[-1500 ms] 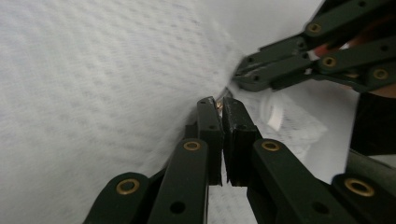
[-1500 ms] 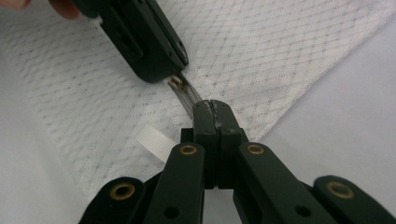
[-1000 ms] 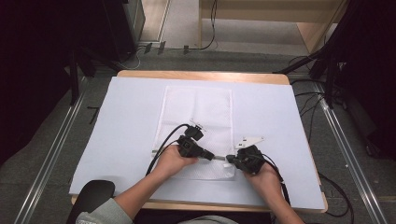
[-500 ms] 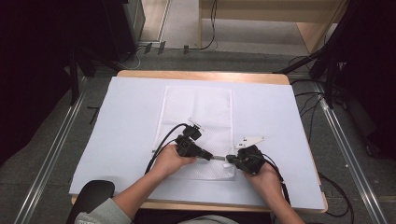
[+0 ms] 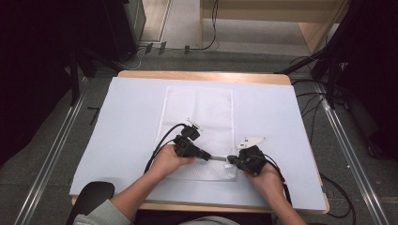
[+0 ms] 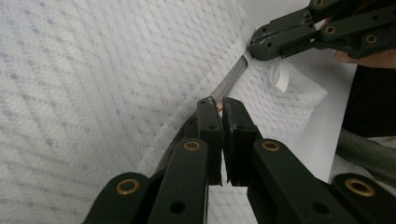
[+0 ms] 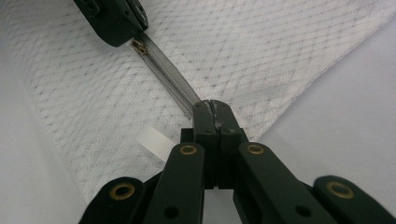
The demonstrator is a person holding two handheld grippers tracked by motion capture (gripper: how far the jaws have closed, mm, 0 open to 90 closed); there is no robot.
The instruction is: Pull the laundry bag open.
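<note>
A white mesh bag (image 5: 197,112) lies flat on the white table cover, its grey zipper (image 5: 218,158) running along the near edge. My left gripper (image 5: 208,157) is shut on the brass zipper pull (image 6: 218,106). My right gripper (image 5: 230,161) is shut on the bag at the zipper's end (image 7: 201,103), by a small white label (image 7: 153,140). The two grippers point at each other, with a short stretch of zipper (image 7: 170,86) taut between them. The right gripper view has the left gripper (image 7: 122,39) at its top. In the left gripper view, the right gripper (image 6: 256,44) is at the upper right.
The white cover (image 5: 117,122) spreads over a wooden table (image 5: 202,75). Cables trail from both grippers toward the person. A dark chair part (image 5: 91,197) sits at the near left edge. Metal rails (image 5: 51,154) and floor cables run beside the table.
My left gripper has edged slightly left along the zipper, away from the right one, so a little more grey zipper lies between them. The right gripper has stayed still.
</note>
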